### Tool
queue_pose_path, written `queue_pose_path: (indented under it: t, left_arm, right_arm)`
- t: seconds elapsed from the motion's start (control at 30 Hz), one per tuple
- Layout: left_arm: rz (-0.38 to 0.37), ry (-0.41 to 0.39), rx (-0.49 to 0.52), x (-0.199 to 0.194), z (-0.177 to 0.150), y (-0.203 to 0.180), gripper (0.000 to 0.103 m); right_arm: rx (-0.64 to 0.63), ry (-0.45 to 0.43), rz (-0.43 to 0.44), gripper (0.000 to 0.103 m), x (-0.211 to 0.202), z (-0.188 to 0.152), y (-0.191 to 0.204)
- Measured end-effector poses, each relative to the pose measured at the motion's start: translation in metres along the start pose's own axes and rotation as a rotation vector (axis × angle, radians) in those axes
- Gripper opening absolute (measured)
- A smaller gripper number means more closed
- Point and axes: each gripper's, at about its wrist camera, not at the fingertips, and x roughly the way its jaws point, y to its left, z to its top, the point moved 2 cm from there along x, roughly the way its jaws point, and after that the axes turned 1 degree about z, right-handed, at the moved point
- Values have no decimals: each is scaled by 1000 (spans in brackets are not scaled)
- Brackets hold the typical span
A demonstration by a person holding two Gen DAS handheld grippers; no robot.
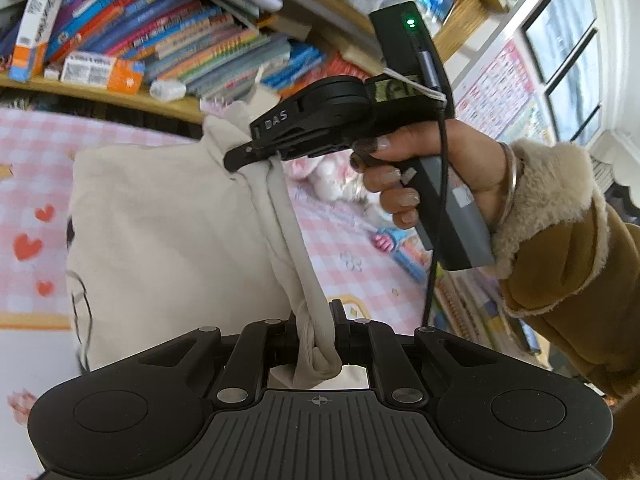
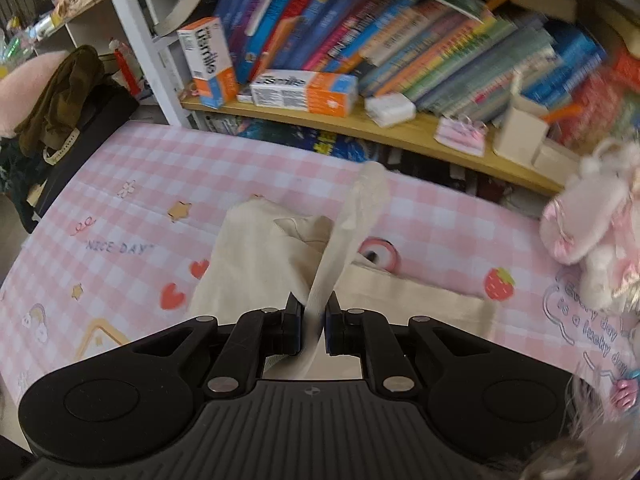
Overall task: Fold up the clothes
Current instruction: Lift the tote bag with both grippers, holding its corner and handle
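Above the pink-and-white checked tabletop [image 2: 280, 176], the cream cotton garment [image 1: 168, 232] hangs lifted, one end still lying on the cloth. The left tongs [image 1: 316, 344] are clamped on a bunched, twisted fold of it. The right tongs [image 2: 313, 316], gripped by a hand [image 1: 432, 168] in a brown fleece-cuffed sleeve [image 1: 568, 240], pinch another narrow strip. A shelf of colourful books [image 2: 400, 40] stands behind.
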Motion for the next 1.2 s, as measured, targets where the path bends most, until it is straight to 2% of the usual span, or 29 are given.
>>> queue_pose_path:
  t: [0.23,0.47,0.63,0.83,1.2]
  left_arm:
    - [84,134,21,47,-16,-14,10]
    - [170,190,42,72,-34,-22,11]
    - [226,210,83,78,-42,-29,17]
    - [252,207,96,75,-48,-35,20]
    - [311,192,153,80,-58,-45,21]
  right_arm:
    - [143,22,76,9,14,-40,-69]
    - [339,56,152,13,44,-75,-116]
    - [392,22,215,19,44,-84,-126]
    - [419,-14,267,39,37,-90,-134]
    - [445,-23,294,43,31,-98,-141]
